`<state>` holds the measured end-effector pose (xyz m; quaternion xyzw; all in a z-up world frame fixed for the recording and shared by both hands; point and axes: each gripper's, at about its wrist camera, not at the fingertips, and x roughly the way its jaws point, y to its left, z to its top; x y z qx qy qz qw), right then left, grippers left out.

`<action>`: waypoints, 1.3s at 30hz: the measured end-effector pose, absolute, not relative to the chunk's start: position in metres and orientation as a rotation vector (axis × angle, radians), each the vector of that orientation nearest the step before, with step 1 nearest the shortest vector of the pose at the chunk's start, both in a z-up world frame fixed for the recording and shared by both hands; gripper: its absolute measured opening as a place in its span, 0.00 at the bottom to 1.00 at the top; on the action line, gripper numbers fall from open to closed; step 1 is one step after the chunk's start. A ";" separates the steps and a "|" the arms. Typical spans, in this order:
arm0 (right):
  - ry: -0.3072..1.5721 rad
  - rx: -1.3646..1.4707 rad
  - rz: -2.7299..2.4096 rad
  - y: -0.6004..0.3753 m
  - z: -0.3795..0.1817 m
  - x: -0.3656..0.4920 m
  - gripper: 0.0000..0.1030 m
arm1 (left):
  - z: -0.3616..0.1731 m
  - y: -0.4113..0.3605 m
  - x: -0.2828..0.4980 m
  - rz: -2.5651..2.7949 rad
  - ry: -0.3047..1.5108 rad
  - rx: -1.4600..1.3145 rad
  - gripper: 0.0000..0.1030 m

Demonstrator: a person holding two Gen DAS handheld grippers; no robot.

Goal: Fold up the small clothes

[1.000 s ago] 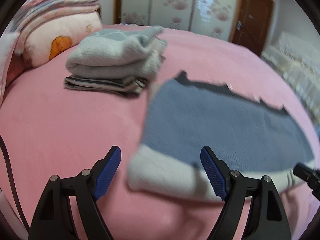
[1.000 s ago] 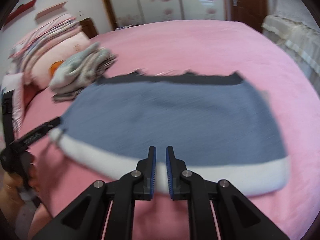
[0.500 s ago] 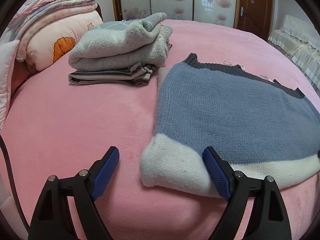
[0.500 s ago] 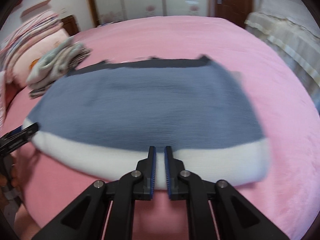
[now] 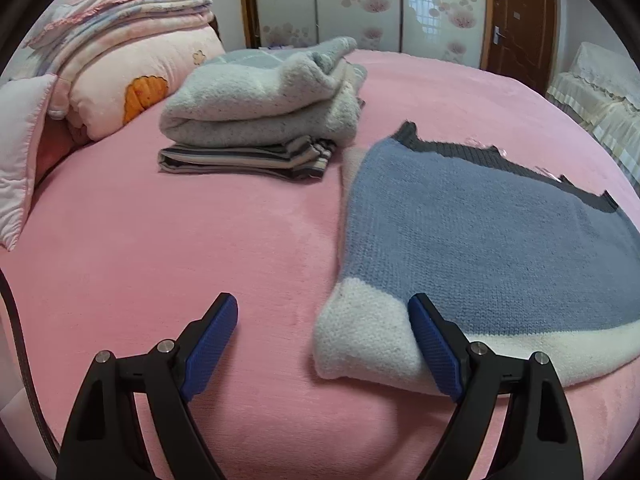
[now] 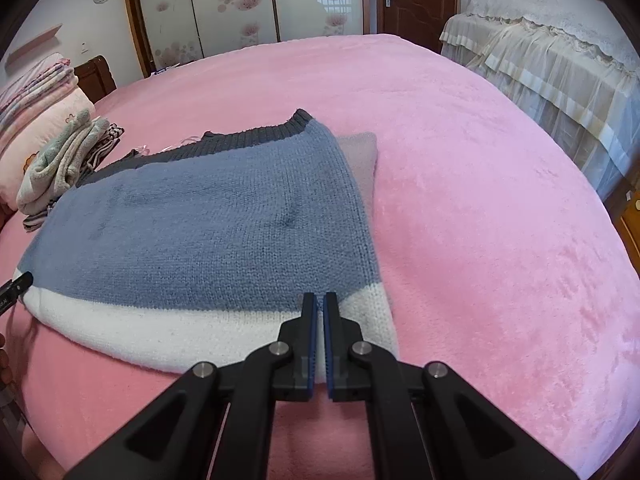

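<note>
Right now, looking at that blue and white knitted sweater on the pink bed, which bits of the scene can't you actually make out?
- Blue and white knitted sweater: its underside and tucked sleeves, covered by its own body in both views.
- Its right end is cut off by the left wrist picture's edge.
- Right gripper: shut over the white hem; whether it pinches fabric, the fingers hide.
- Pile of folded clothes: the number of garments; upper layers cover the lower.

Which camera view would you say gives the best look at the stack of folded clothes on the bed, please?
The left wrist view. There the stack of folded clothes sits near the centre, sharp, with its grey knit layers over a striped piece distinct. The right wrist view shows the same stack only small and squashed at the left edge, beyond the blue sweater.
</note>
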<state>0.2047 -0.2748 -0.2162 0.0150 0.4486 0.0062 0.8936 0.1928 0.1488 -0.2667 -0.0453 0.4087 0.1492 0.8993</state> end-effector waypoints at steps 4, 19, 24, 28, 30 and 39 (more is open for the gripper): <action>0.920 0.060 0.004 -0.280 -0.217 0.200 0.00 | -0.269 0.152 0.193 0.309 0.850 -0.108 0.86; 0.931 0.065 -0.011 -0.277 -0.222 0.197 0.00 | -0.278 0.161 0.192 0.309 0.887 -0.182 0.93; 0.921 0.015 0.013 -0.260 -0.208 0.193 0.03 | -0.265 0.160 0.193 0.286 0.919 -0.176 0.93; 0.895 0.023 0.060 -0.243 -0.188 0.187 0.03 | -0.241 0.160 0.185 0.249 0.906 -0.203 0.93; 0.882 0.032 0.087 -0.235 -0.177 0.183 0.03 | -0.226 0.161 0.179 0.230 0.892 -0.226 0.93; 0.804 0.069 0.195 -0.193 -0.125 0.159 0.22 | -0.170 0.164 0.143 0.204 0.831 -0.283 0.95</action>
